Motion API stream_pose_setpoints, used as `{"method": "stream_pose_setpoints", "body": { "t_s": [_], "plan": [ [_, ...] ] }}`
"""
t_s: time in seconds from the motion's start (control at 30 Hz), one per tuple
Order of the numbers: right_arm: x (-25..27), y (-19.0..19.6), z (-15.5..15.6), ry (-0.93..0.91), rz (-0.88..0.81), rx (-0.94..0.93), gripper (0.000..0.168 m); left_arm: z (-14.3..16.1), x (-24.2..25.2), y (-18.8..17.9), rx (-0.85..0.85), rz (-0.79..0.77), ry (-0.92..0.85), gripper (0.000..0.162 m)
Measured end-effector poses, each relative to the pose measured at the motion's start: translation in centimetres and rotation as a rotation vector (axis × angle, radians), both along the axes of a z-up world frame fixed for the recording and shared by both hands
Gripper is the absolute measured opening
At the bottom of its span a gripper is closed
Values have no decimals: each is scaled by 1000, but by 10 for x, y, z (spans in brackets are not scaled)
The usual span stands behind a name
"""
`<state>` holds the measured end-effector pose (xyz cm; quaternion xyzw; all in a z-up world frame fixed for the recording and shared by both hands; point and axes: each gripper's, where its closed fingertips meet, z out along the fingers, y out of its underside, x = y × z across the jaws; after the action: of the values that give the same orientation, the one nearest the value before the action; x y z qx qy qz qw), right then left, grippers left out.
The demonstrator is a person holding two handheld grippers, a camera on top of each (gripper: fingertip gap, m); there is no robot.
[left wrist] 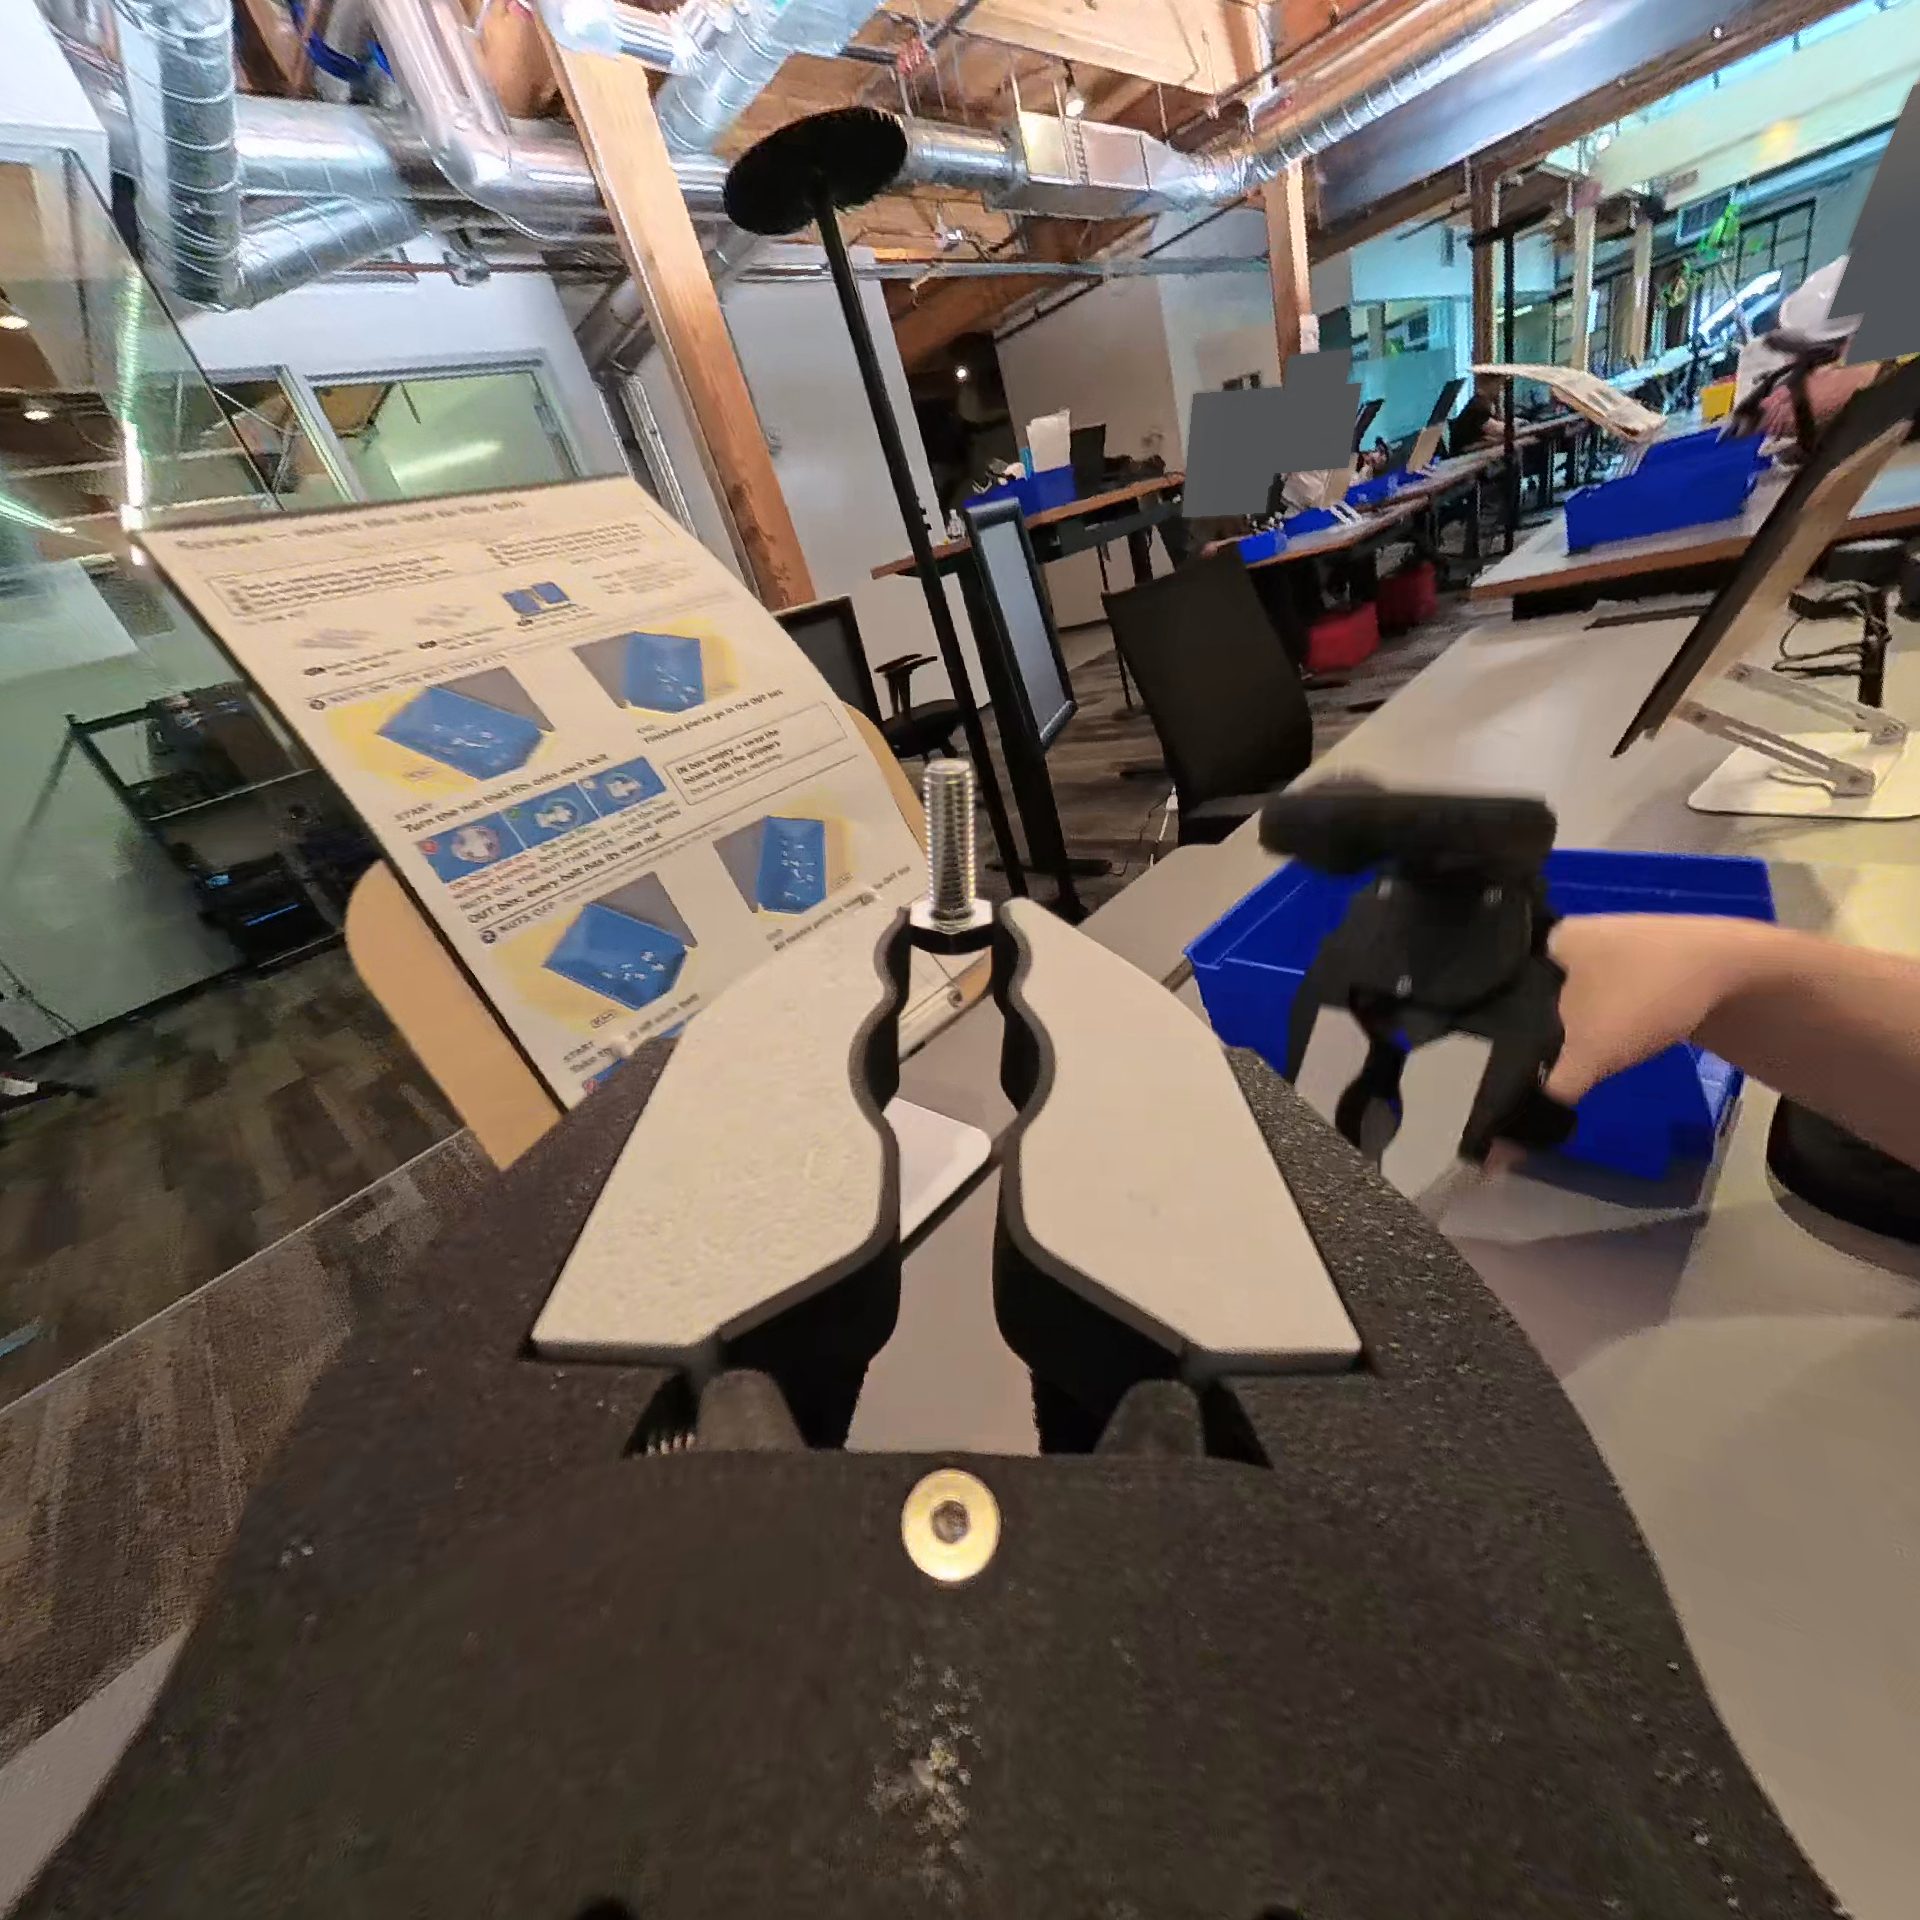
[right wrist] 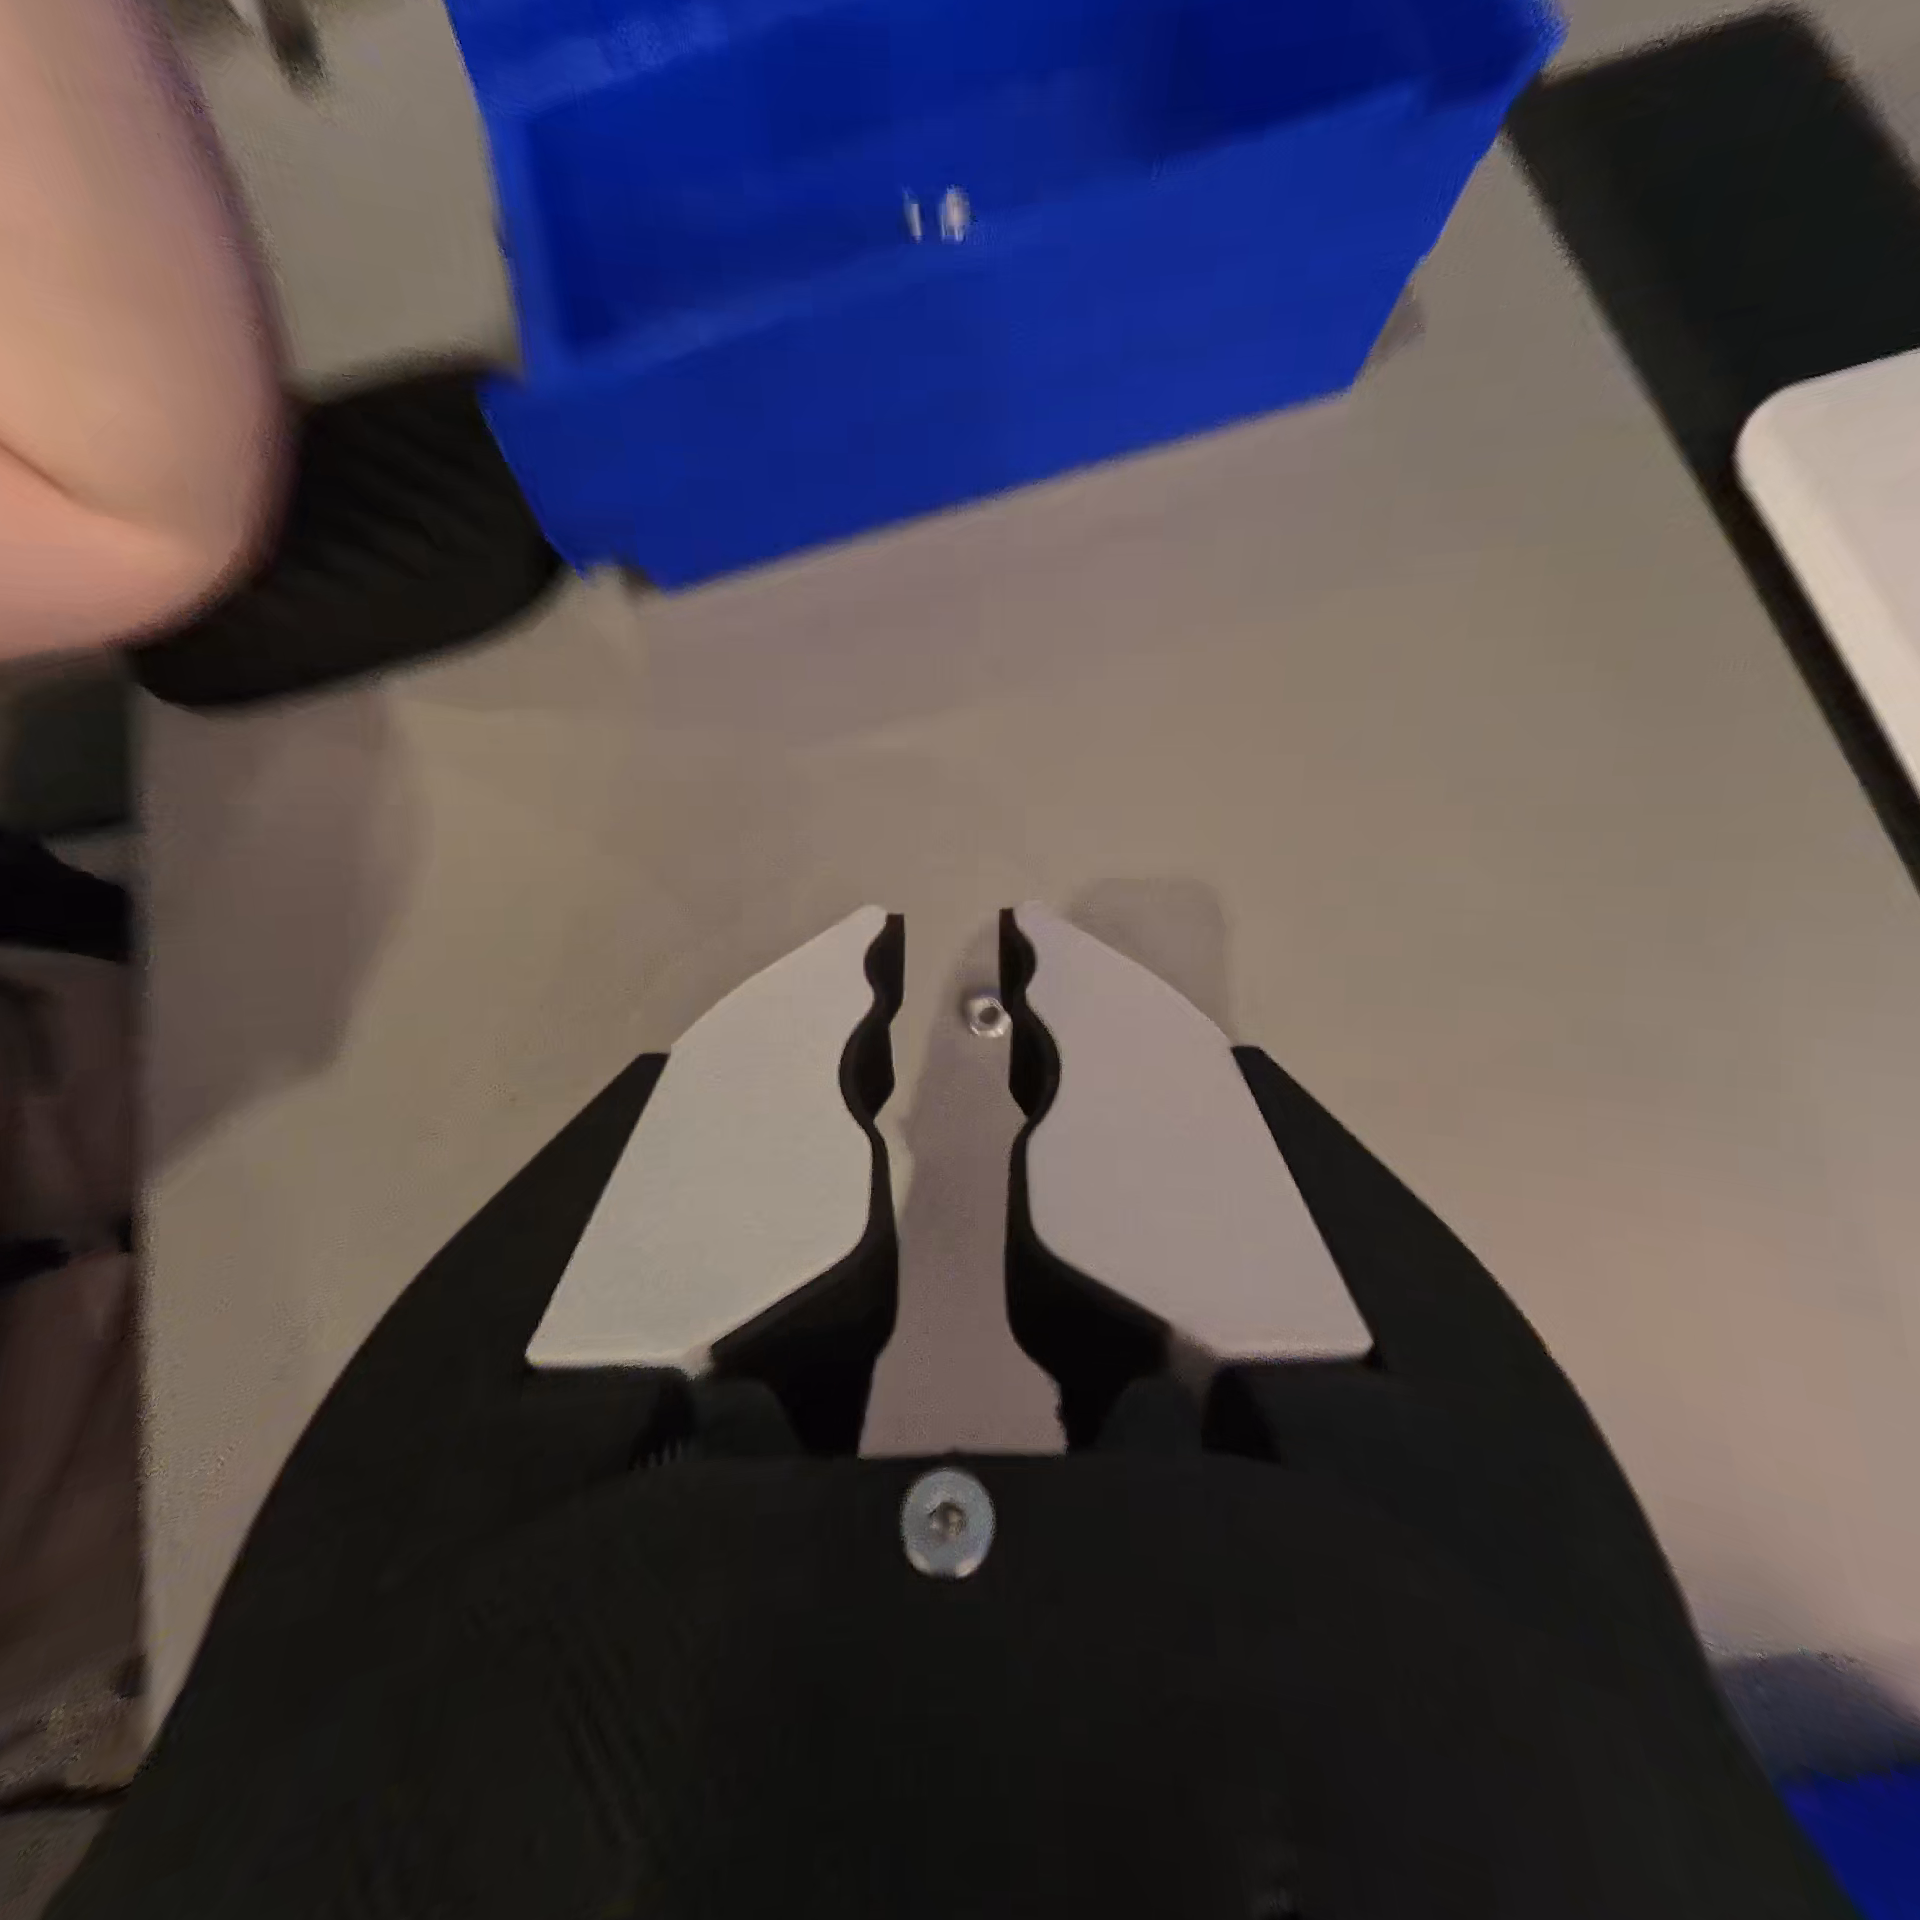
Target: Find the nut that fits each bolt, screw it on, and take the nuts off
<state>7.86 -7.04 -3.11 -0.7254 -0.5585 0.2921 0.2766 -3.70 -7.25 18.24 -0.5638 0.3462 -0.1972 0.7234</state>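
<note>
My left gripper is shut on the hex head of a silver bolt, and the threaded shaft stands upright above the fingertips. My right gripper points down at the grey table with its jaws slightly apart. A small silver nut lies on the table between its fingers, close to the right one. The right gripper also shows blurred in the left wrist view, held by a hand in front of a blue bin.
The blue bin stands just beyond the right gripper with small metal parts inside. An instruction sheet on a board leans behind the bolt. A tilted stand is at the right. A black round object sits beside the bin. The left gripper's tips are roughly 25 cm from the right gripper's.
</note>
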Motion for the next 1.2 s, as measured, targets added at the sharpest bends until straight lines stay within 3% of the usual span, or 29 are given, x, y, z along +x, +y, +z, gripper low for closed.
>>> {"method": "stream_pose_setpoints", "body": {
  "t_s": [0.13,0.37,0.73,1.2],
  "plan": [
    [-7,-8,-50,-218,126,84,20,10,-14,-7,12,-8,-28,14],
    [2,-8,-103,-487,321,205,28,13,-28,-13,0,-16,-17,14],
    [-6,-4,-115,-547,468,277,17,8,-21,-10,-46,-60,-7,14],
    [-3,0,-125,-577,467,210,17,5,-15,-11,-70,-100,-5,14]
  ]
}}
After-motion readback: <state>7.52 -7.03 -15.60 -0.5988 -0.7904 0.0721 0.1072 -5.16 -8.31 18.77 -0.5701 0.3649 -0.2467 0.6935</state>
